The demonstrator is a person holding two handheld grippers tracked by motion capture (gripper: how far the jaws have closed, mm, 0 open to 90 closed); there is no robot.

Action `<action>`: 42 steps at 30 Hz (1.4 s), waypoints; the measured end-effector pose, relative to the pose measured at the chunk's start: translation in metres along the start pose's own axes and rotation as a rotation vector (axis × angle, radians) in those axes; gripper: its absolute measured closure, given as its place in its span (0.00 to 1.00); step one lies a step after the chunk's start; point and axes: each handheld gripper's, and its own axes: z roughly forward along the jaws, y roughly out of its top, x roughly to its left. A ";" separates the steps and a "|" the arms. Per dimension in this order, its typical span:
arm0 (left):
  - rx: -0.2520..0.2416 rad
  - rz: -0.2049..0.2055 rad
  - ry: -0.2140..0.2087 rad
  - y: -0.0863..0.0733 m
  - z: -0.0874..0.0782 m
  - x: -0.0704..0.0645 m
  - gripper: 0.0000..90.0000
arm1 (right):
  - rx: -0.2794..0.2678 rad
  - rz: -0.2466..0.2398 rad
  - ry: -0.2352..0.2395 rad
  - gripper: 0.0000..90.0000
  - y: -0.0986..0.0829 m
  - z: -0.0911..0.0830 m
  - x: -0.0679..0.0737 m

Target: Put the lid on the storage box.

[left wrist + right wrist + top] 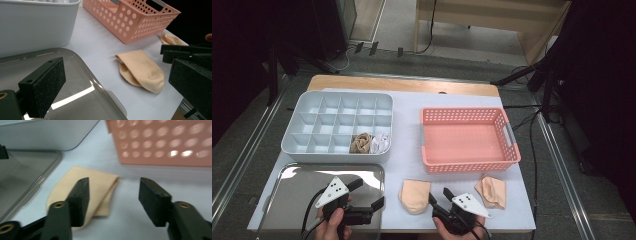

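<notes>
- We're holding the left gripper point(366, 193) over the metal tray point(292, 200) at lower left of the high view, jaws gaping wide, gripping nothing.
- We're holding the right gripper point(439, 195) at bottom centre, jaws spread apart and empty, one jaw overlapping the near sock's edge in its own view.
- The near sock point(414, 195) is lying flat just left of it, between tray and gripper.
- A second sock point(492, 191) is lying at lower right, below the pink basket point(468, 166).
- The grey divider box point(337, 150) is sitting at upper left.

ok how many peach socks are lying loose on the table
2. One peach sock lies between the steel tray and the right gripper; the other sits in front of the pink basket's right corner.
</notes>
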 end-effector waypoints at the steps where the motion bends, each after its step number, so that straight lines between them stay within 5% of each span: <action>1: 0.002 0.002 -0.001 0.000 0.000 0.000 0.02 | 0.007 0.017 0.003 0.45 -0.002 0.004 0.004; 4: 0.004 0.001 -0.003 0.000 0.000 -0.001 0.02 | 0.038 0.011 -0.005 0.44 -0.006 0.016 0.013; 8: 0.010 0.001 -0.002 0.000 0.001 -0.001 0.02 | 0.063 -0.057 -0.027 0.50 -0.012 0.024 0.024; 10: 0.011 0.001 -0.002 -0.001 0.001 -0.001 0.02 | 0.056 -0.106 -0.051 0.66 -0.015 0.024 0.027; 13: 0.009 -0.001 -0.003 -0.001 0.001 -0.002 0.02 | 0.050 -0.108 -0.002 0.85 -0.017 0.024 0.027; 16: 0.009 0.002 -0.005 -0.001 0.001 -0.003 0.02 | 0.054 -0.103 0.021 0.91 -0.015 0.023 0.027; 24: 0.007 0.000 -0.006 -0.001 0.000 -0.003 0.02 | 0.041 -0.098 0.122 0.92 -0.005 0.001 0.013; 33: 0.007 0.001 -0.005 -0.001 -0.001 -0.004 0.02 | 0.065 -0.046 0.120 0.92 0.000 -0.022 -0.029; 37: 0.010 0.001 -0.006 -0.002 -0.001 -0.005 0.02 | 0.085 -0.065 0.135 0.92 0.000 -0.023 -0.039; 42: 0.015 0.006 -0.006 -0.003 0.000 -0.005 0.02 | 0.071 -0.098 0.219 0.93 0.003 -0.027 -0.041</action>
